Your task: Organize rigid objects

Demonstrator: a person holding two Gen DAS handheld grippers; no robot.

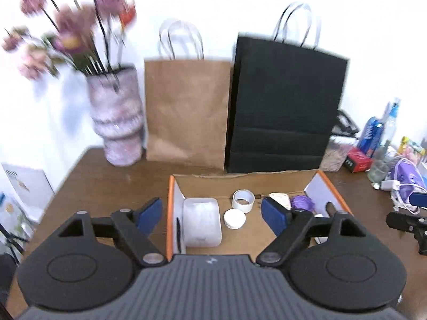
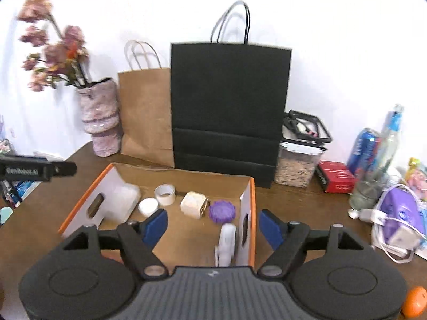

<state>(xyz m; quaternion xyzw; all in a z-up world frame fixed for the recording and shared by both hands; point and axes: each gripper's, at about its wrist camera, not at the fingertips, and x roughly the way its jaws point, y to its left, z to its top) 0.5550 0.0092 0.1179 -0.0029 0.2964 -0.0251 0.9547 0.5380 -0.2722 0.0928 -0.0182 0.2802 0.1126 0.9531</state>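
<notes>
The left gripper point(image 1: 212, 217) is hovering with its blue pads spread wide and nothing between them, straddling the orange-edged left wall of the cardboard box point(image 1: 202, 180) on the table point(image 1: 106, 170). The right gripper point(image 2: 213, 226) is likewise gaping empty, straddling the box's right wall. Just ahead of the left gripper a white rounded container point(image 1: 202, 221) is lying against that wall, with a white cap point(image 1: 234, 218) and tape roll point(image 1: 242, 200) beside it; further right a cream charger point(image 2: 193, 204), purple disc point(image 2: 222, 211) and white clip-like piece point(image 2: 226, 242) are sitting. Beyond the box, a brown bag point(image 1: 186, 109), black bag point(image 1: 285, 106) and flower vase point(image 1: 117, 117) are standing against the wall.
</notes>
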